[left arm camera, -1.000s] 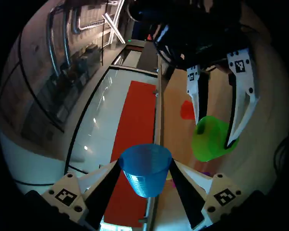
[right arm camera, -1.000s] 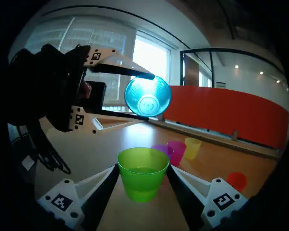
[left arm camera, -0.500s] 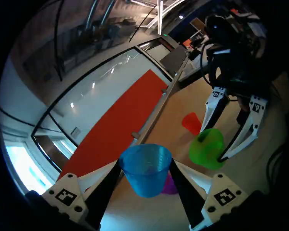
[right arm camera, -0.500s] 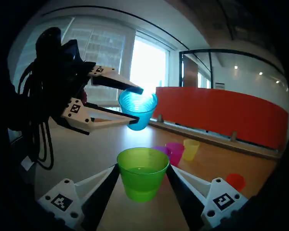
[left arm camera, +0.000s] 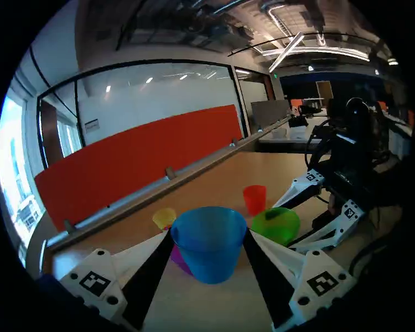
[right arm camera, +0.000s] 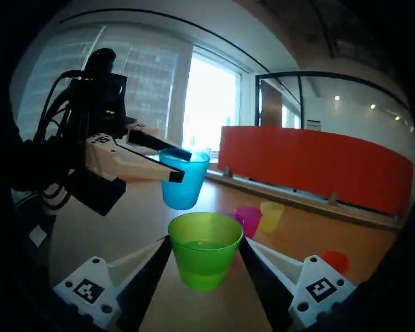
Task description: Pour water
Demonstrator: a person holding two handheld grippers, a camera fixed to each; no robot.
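Note:
In the left gripper view my left gripper [left arm camera: 208, 255] is shut on a blue plastic cup [left arm camera: 209, 242], held upright above the wooden table. Its inside is hidden from this angle. In the right gripper view my right gripper [right arm camera: 204, 261] is shut on a green cup [right arm camera: 205, 249] with some liquid at its bottom. There the blue cup [right arm camera: 183, 177] hangs upright a little above and left of the green one, clamped by the left gripper [right arm camera: 171, 164]. From the left gripper view the green cup [left arm camera: 275, 224] sits to the right between the right gripper's fingers [left arm camera: 301, 195].
Purple [right arm camera: 247, 219], yellow [right arm camera: 271, 215] and red [right arm camera: 335, 260] cups stand on the wooden table [right arm camera: 124, 221] behind the held cups. A red partition [right arm camera: 318, 163] runs along the table's far edge, with bright windows to the left. A dark-sleeved person and cables fill the left side.
The left gripper has rotated the blue cup from tipped over the green cup back to upright and lowered it. The green cup has stayed still in the right gripper.

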